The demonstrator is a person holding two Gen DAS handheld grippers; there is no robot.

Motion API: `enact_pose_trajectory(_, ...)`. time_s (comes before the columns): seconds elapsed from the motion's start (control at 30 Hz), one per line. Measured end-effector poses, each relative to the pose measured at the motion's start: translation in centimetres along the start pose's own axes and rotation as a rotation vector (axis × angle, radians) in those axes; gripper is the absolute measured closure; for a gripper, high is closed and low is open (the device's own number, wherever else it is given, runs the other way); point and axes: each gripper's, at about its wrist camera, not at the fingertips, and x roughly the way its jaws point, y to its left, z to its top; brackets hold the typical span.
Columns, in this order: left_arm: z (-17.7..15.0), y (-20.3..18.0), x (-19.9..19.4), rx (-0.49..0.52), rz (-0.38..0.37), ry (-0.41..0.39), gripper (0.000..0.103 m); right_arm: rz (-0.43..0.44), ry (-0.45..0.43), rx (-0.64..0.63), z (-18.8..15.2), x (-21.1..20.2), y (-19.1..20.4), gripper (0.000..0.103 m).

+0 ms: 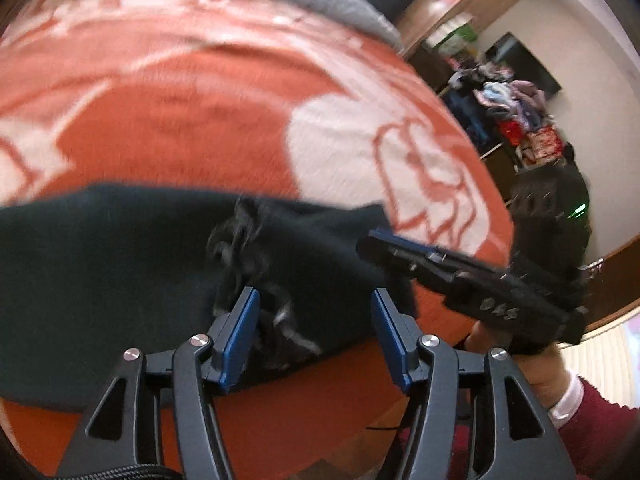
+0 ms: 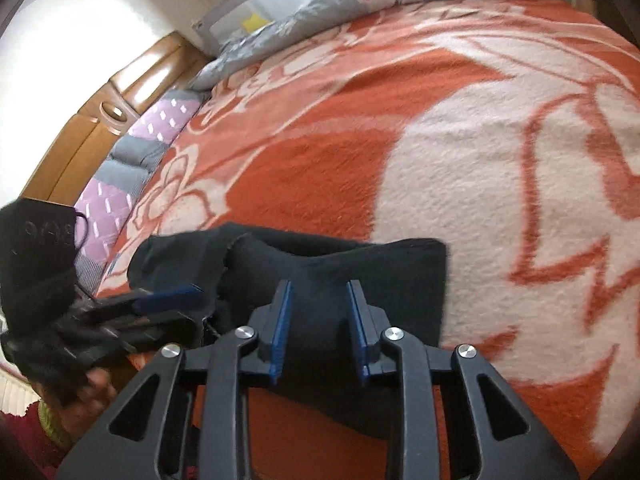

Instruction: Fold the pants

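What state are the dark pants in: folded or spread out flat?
Folded: the pants lie as a compact, layered bundle on the orange blanket.

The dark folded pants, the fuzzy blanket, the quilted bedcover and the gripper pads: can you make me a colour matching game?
Things:
1. dark folded pants
2. fuzzy patterned blanket
3. quilted bedcover at the bed's edge
4. flat pads of the left gripper

Colours:
A. blue
B. purple and grey
C. black
D. orange and cream

Pairs: 1-C, 2-D, 3-B, 4-A
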Motion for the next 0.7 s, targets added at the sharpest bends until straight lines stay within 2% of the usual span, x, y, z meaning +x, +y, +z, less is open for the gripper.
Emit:
enact_pose_trajectory(0.1, -1.1, 2.4, 1.4, -0.053, 0.059, 0.043, 0.046, 0.006, 0.052, -0.044, 0.3, 2.1, 1.1, 0.074)
enact_pose_trajectory(0.23, -2.2, 4.1, 1.7, -0.095, 0.034, 0.049, 0.047, -0.021, 0.125, -0.089, 0.2, 5.0, 1.8, 0.074)
enact_pose_trajectory(0.37, -2.3, 4.3, 1.1, -0.098, 0.041, 0.033, 0.047, -0.036, 0.141, -0.112, 0.6, 5.8, 2.7, 0.074)
enact_pose_trajectory(0.53, -3.1, 5.9, -1.7, -0.154, 0.034, -0.033, 0.047, 0.016, 0.148, -0.161, 1.9, 5.8, 5.4, 0.074)
enact_pose_trajectory(0.7, -5.0, 8.9, -5.9, -0.269, 0.080, -0.135, 0.046, 0.056, 0.168, -0.206, 3.2, 7.5, 8.6, 0.074)
